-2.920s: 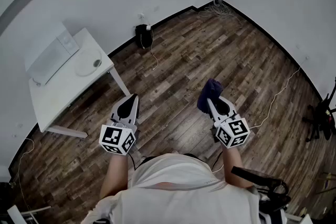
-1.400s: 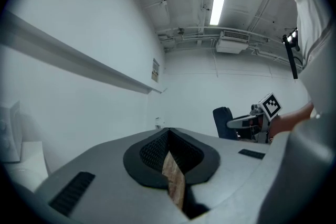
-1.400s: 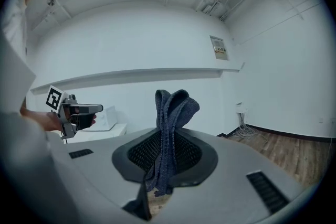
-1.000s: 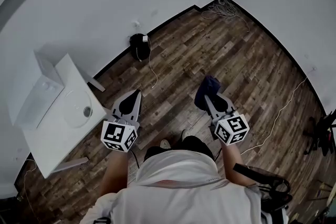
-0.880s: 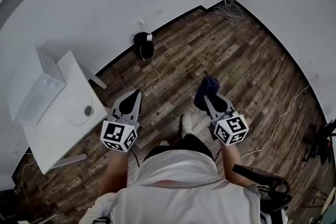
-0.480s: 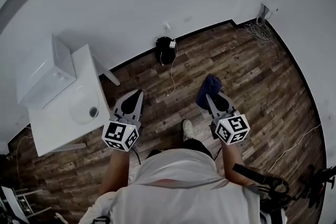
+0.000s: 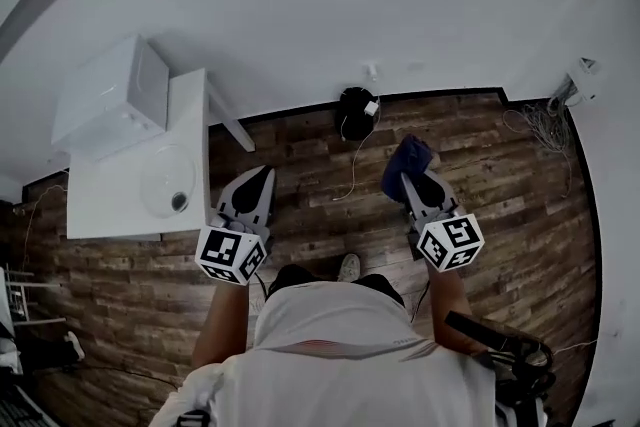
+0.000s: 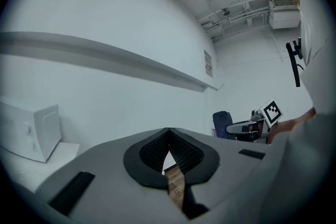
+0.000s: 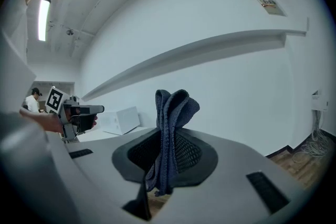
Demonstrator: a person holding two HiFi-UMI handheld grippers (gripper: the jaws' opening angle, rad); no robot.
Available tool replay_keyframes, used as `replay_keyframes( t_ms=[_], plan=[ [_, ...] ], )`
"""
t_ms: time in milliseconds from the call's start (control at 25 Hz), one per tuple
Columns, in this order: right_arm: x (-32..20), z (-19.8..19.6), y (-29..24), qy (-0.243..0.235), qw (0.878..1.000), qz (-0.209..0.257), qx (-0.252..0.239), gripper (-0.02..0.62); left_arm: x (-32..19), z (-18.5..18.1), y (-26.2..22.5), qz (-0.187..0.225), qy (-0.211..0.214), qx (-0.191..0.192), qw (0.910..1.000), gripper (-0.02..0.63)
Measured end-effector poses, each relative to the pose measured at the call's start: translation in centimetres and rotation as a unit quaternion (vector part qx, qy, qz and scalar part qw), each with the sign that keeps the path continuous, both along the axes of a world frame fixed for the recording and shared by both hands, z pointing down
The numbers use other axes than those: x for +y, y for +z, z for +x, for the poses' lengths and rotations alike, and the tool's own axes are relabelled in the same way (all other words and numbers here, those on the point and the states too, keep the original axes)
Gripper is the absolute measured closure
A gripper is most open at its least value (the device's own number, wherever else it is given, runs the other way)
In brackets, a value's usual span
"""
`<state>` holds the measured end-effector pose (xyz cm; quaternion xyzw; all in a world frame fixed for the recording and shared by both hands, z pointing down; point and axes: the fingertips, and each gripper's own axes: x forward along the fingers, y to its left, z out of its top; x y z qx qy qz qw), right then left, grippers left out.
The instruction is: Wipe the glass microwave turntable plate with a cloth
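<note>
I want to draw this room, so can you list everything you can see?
microwave: one, white, on the table by the wall
glass plate: one, clear, on the table in front of the microwave
table: one, white, to the person's left
black object: one, on the floor against the wall, cord trailing
cables: one tangle, pale, right corner
floor: brown wood
cloth: one, dark blue, in the right gripper
shoe: one, pale, on the floor
left gripper: grey, shut, empty
right gripper: grey, clamping the cloth
</note>
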<state>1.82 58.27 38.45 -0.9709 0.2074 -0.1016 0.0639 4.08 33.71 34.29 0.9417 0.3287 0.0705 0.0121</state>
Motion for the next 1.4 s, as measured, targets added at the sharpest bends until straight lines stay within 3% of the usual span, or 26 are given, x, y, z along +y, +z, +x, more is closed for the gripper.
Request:
replay_keyframes(
  t_ms=[360,840,1000,1240,1400],
  plan=[
    [-4.8,7.7,2.2,-0.102,0.994,0.022,-0.016,0.534,-4.6,3.0,1.0,0.014,-0.104,-0.015,0.9943,0.595],
    [-15.2,17.0,1.7,-0.206,0.978,-0.013,-0.016,0.534,-14.3,8.4,1.8,-0.018,-0.201,-0.003,0.9795,0.595],
    [-22.3,19.7,1.4,-0.257,0.966,-0.024,-0.019,0.534,-21.1,9.4,2.7,-0.029,-0.253,-0.016,0.9669,0.595],
    [-33.4,22.2,0.8,-0.325,0.945,-0.042,-0.013,0.534,-31.2,9.2,2.6,-0.036,-0.323,-0.004,0.9458,0.595],
    [-40.7,22.1,1.3,-0.383,0.922,-0.055,-0.018,0.534,-37.5,6.9,3.5,-0.039,-0.386,-0.006,0.9215,0.595]
  ],
)
